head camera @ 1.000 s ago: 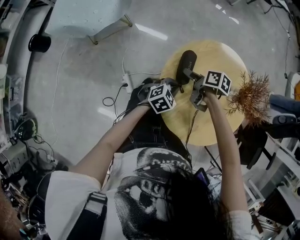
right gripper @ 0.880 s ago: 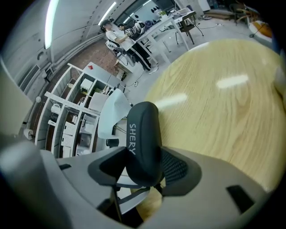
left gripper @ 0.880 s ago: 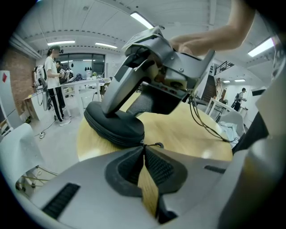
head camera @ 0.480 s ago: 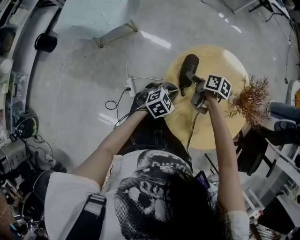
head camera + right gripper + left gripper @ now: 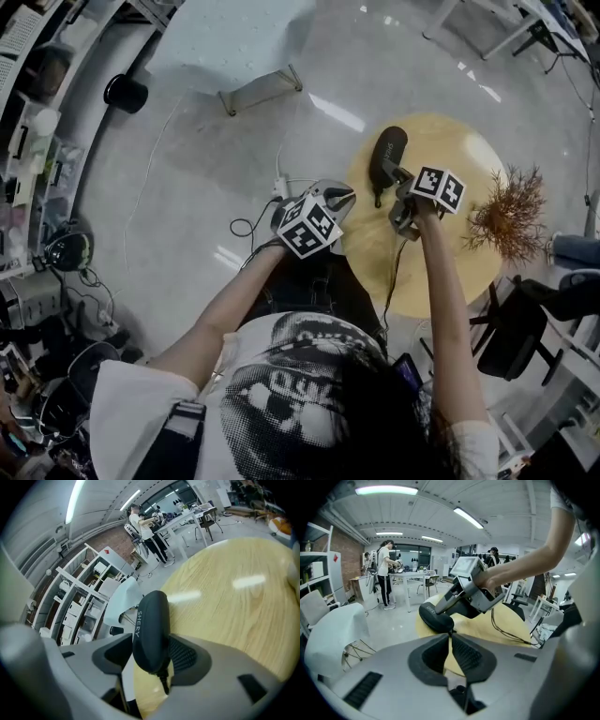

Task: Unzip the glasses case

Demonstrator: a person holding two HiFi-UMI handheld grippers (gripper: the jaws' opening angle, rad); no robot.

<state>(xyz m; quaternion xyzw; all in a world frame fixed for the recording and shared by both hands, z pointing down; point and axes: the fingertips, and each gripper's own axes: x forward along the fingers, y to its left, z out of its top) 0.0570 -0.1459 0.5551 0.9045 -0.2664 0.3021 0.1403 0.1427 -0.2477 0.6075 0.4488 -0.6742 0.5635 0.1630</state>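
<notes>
1. Case (image 5: 387, 155), black and oval, is over the far-left rim of the round wood table (image 5: 450, 253). Can't tell from any view whether its underside actually touches the wood.
2. Right gripper (image 5: 394, 176) has it. In the right gripper view the case fills the gap between the two jaws, which are closed in on its sides with the ribbed pad pressed against it. So a solid clamp, jaws only as far apart as the case is thick.
3. The case runs lengthwise along those jaws, with white lettering down its edge.
4. Zip pull (image 5: 164, 684) dangles off the near end of the case, down low between the right jaws. Nothing is touching it.
5. Left gripper (image 5: 451, 637) is pinched fully closed, tips touching, nothing in between as far as I can see. Its view looks straight at the case just past the tips.
6. From the head view the left gripper sits off the table's left edge, over the floor (image 5: 187, 187), near the case but apart from it.
7. Cable (image 5: 389, 272) trails from the right gripper back across the table.
8. Bunch of dry brown twigs (image 5: 506, 214) is at the table's right edge, well apart from the case.
</notes>
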